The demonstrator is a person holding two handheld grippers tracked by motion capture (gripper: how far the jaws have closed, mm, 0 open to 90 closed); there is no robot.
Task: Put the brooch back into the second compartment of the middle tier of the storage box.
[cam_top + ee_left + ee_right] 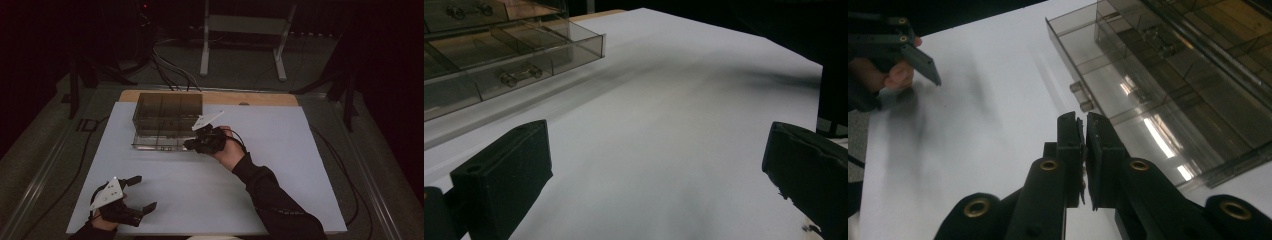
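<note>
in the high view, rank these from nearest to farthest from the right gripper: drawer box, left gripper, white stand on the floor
1. Drawer box: right beside the right gripper, at the table's far left.
2. Left gripper: near edge of the table, lower left.
3. White stand: on the floor beyond the table's far edge.

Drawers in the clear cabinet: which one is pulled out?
The bottom drawer, beside the shut right gripper. Its front and knob stick out past the cabinet; the drawers above sit flush.
</note>
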